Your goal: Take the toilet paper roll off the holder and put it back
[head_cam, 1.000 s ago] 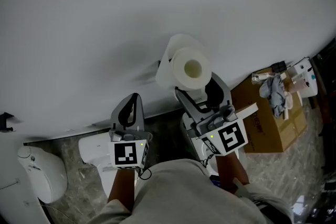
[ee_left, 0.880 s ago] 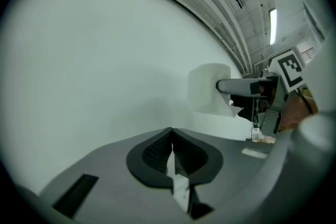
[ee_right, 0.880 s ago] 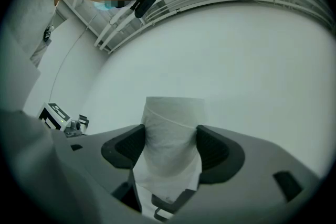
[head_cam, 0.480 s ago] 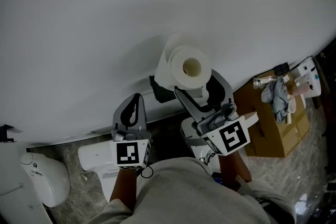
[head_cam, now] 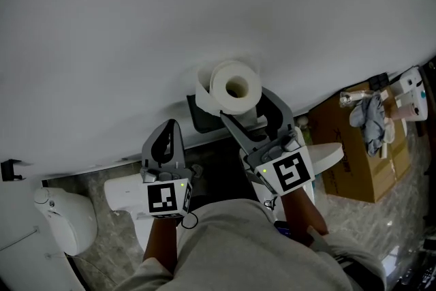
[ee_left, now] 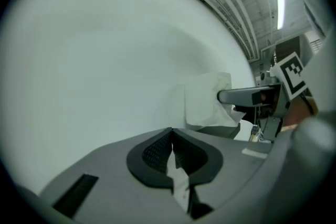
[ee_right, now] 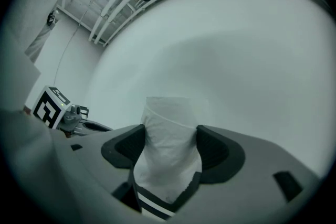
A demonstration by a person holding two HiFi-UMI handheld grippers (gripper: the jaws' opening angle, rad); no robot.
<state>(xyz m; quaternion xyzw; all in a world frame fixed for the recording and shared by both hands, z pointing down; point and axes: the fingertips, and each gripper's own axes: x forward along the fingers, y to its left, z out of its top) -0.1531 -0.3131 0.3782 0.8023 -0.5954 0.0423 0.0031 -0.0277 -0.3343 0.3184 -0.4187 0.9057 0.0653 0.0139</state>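
Observation:
The white toilet paper roll (head_cam: pixel 231 86) hangs in front of the white wall, its open core facing me. My right gripper (head_cam: pixel 243 104) is shut on it, one finger on each side. In the right gripper view the roll (ee_right: pixel 168 144) fills the space between the two dark pads. Just behind and below the roll, a dark holder (head_cam: pixel 202 116) sits on the wall. My left gripper (head_cam: pixel 169 127) hangs lower left, shut and empty, jaws together (ee_left: pixel 172 157). From the left gripper view the roll (ee_left: pixel 207 99) shows side-on with the right gripper's finger (ee_left: pixel 247 96) across it.
A white toilet (head_cam: pixel 65 220) stands at the lower left and a white ceramic piece (head_cam: pixel 122 193) lies under the left gripper. A cardboard box (head_cam: pixel 354 163) with cloths and small items on top sits at the right on the stone floor.
The right gripper has carried the roll leftward and closer to the wall. The dark holder has come into view behind the roll. The left gripper has hardly moved.

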